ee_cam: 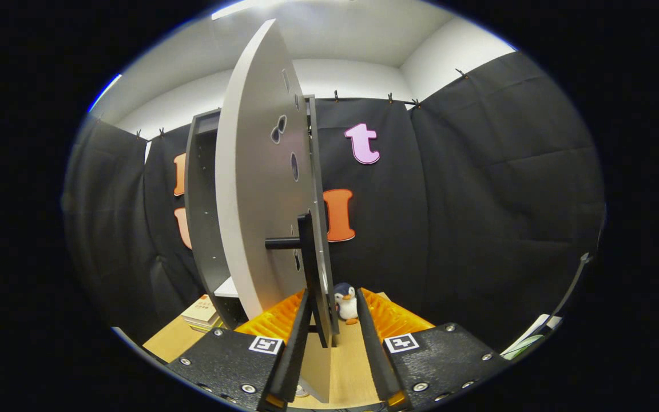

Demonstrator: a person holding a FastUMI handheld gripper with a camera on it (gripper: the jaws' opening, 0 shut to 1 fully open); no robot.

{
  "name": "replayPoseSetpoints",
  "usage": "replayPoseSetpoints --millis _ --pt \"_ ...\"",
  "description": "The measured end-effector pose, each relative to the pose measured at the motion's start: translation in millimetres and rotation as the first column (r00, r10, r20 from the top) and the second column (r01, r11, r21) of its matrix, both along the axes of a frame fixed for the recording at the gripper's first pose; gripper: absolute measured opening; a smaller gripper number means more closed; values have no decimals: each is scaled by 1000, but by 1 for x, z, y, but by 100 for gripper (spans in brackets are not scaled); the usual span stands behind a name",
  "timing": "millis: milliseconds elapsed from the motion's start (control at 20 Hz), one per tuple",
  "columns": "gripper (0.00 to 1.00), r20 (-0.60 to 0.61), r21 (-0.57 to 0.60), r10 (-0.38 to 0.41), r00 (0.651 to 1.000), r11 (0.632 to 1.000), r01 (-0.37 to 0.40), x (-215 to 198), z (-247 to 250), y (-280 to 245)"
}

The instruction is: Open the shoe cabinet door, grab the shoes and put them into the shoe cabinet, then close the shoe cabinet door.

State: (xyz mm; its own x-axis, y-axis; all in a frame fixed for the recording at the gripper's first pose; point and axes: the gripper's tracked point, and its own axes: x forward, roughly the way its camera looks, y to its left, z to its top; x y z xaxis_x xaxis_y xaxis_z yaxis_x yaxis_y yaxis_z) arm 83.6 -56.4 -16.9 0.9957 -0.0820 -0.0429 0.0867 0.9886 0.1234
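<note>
Gripper (332,320) fingers spread, straddling upright bar handle (308,269) of edge-on cabinet door (255,189), left finger near it, not clamped; cabinet (202,212) lies left.

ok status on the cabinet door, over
Gripper jaws open, straddling the door's handle, not clamped. Shoe cabinet door swung open, edge-on between the jaws. Toy penguin on the floor just beyond; stack of books by the cabinet.
</note>
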Motion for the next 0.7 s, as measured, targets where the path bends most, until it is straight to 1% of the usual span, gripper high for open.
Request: replayPoseSetpoints --millis 200,450,600,700 --pt "51 -12 -11 -34 999 999 34 -3 -2 -8" --pt "51 -20 -10 -97 995 995 97 -5 -4 -21" --pt "51 -29 -1 -82 996 997 82 -5 -5 -17" --pt "52 -46 -23 -80 996 997 79 -10 -7 -18"
